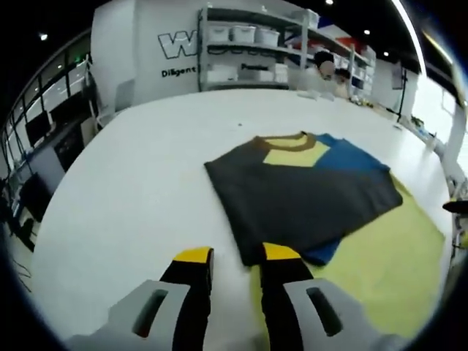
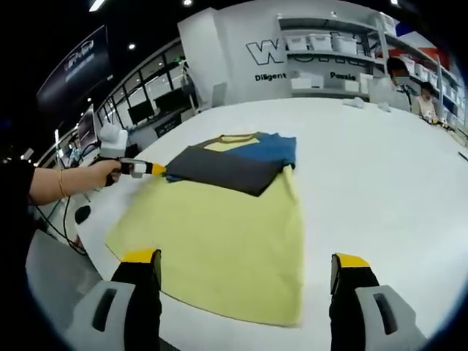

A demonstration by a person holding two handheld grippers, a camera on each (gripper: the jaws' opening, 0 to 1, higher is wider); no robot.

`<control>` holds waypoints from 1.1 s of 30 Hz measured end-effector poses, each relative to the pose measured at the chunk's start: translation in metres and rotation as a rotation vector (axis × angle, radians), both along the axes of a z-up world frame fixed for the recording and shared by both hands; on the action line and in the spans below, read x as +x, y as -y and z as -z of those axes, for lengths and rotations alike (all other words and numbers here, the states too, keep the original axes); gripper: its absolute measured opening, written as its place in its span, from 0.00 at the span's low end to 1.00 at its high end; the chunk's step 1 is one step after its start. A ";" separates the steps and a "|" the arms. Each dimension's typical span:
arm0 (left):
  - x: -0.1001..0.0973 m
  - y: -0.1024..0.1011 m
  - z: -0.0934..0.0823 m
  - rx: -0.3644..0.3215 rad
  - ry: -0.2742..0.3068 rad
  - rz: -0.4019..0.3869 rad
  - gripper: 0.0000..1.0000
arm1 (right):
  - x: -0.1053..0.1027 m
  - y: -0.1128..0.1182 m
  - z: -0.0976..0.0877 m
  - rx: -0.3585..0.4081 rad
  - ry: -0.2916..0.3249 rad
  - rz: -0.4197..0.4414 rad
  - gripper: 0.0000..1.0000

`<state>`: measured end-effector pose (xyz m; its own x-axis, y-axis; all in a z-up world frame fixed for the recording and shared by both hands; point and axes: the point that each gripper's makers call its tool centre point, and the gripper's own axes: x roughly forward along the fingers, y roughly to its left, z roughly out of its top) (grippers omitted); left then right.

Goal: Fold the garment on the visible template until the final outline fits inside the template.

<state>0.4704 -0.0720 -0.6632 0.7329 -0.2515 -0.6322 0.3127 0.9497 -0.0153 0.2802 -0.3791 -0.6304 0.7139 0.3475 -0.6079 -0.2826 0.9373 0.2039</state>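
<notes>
In the left gripper view, the left claw rises from the bottom with its yellow-tipped jaws a little apart and nothing between them. The right-hand tip sits at the near edge of the folded garment, but whether it touches the cloth cannot be told. Just ahead of the tips the garment lies as a dark grey folded slab with a yellow patch, a brown collar and a blue part on its far right. It rests partly on the yellow template, which spreads to the right of the claw, and partly on the bare white counter to the left. Beyond the counter stand shelves with white bins and a wall with partial lettering.

In the right gripper view, the right claw has its jaws set wide apart, holding nothing, above the near edge of the template. Here the whole yellow sheet is plain, with the garment at its far end, well ahead of the claw. To the far left a hand grips the left claw, whose yellow tip meets the garment's left corner; its jaws are too small to read from here. The sheet's near right corner is partly cut off behind the right jaw. People sit at the far right of the counter, blurred and small.
</notes>
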 end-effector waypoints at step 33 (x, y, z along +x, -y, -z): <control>0.005 -0.014 0.003 0.127 -0.020 0.095 0.01 | -0.009 -0.013 0.006 0.026 -0.038 -0.043 0.96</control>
